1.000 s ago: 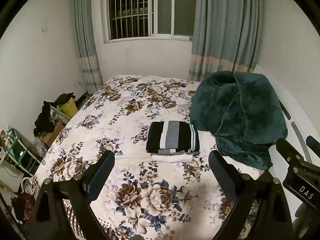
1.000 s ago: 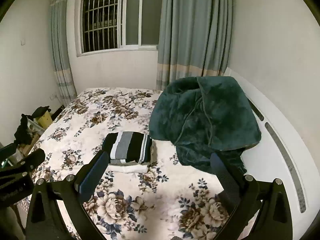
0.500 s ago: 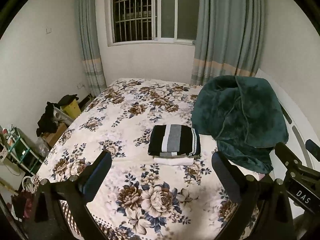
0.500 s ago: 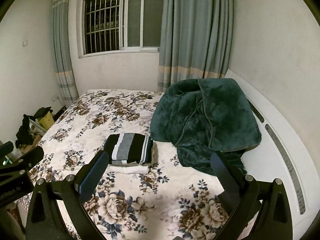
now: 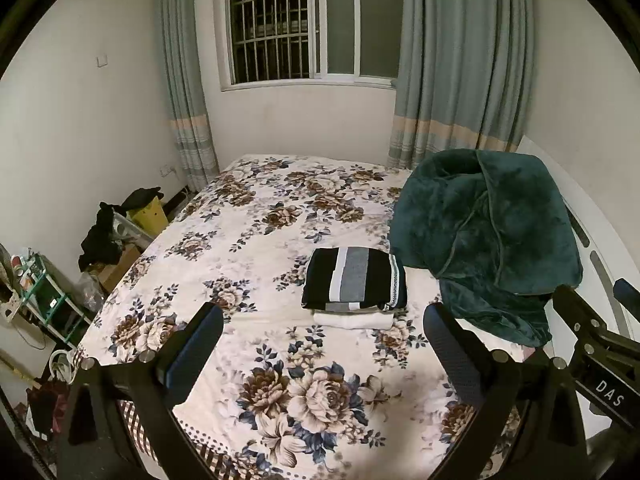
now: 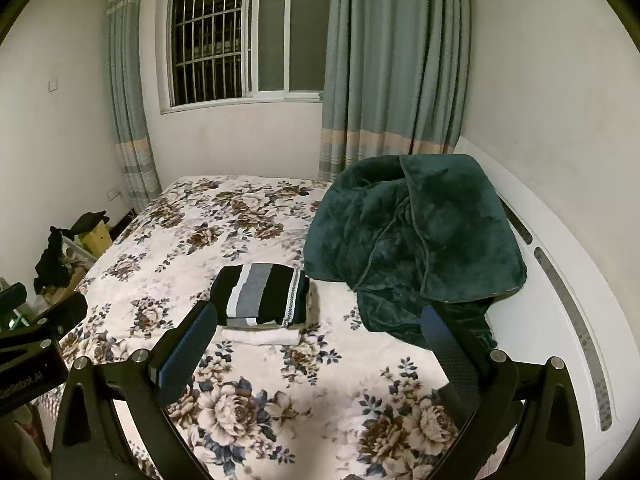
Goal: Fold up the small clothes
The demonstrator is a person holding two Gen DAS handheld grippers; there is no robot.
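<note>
Where a floral bed (image 5: 280, 216) fills the room under a barred window (image 5: 304, 24) with grey-blue curtains (image 5: 460, 56), a folded striped top (image 5: 356, 278) lies on a folded white cloth (image 5: 352, 320) mid-bed, just beside a green blanket (image 5: 480, 232). Only the left wrist view shows the green shelf (image 5: 44, 296) by the bed's near corner; the right shows more of the white headboard (image 6: 568, 304). Both the left gripper (image 5: 322, 344) and the right gripper (image 6: 316, 344) hover with fingers spread wide, holding nothing, near the stack but apart from it.

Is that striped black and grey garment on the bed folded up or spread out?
Folded. The striped garment lies as a compact rectangle with stacked layers at its near edge, on a folded white piece.
</note>
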